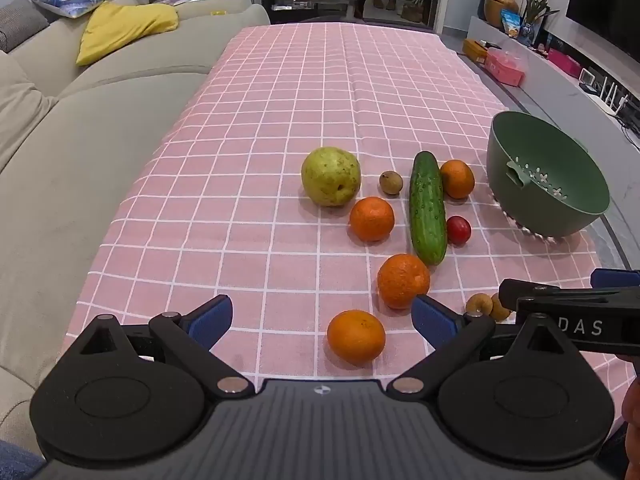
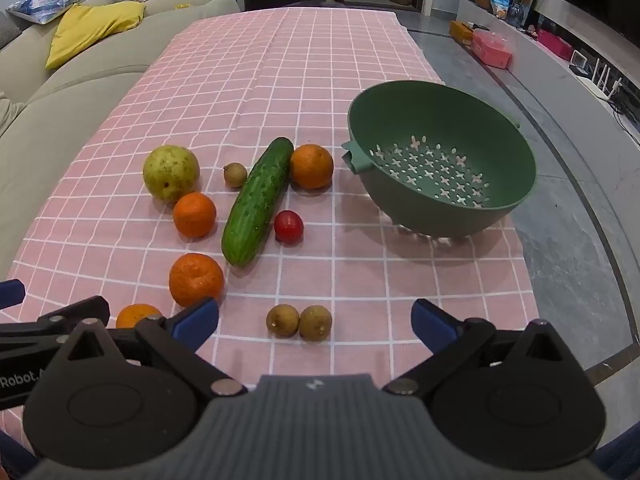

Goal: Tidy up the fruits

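1. While both stay above the table (image 2: 360,292), the left gripper (image 1: 322,320) and right gripper (image 2: 315,320) are spread wide, holding nothing.
2. Oranges (image 2: 195,215), a cucumber (image 2: 258,202) and a pear (image 2: 171,173) lie at 11 o'clock.
3. At 1 o'clock sits the green bowl (image 2: 400,200), holding no fruit.

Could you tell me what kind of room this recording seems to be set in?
Most likely a home living room. A beige sofa with a yellow cushion runs beside the table, which is covered in a pink checked cloth, and a large dark screen stands over a low media shelf.
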